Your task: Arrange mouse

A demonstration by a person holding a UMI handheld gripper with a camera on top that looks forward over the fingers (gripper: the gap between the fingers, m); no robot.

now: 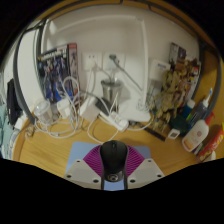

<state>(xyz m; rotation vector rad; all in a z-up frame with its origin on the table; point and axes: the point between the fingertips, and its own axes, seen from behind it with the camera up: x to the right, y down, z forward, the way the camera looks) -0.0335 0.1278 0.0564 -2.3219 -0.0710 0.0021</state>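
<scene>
A black computer mouse (115, 158) sits between my two fingers, its nose pointing away from me. My gripper (115, 163) is shut on the mouse, with the magenta pads (94, 161) pressed against both its sides. The mouse is held over the blue-grey mouse mat (80, 151) that lies on the wooden desk (45, 150). I cannot tell whether the mouse touches the mat.
Tangled white cables and chargers (75, 112) lie beyond the mat along the white wall. A boxed figure (57, 68) stands at the back left, a toy robot (183, 88) at the back right, and bottles and tubes (200, 132) to the right.
</scene>
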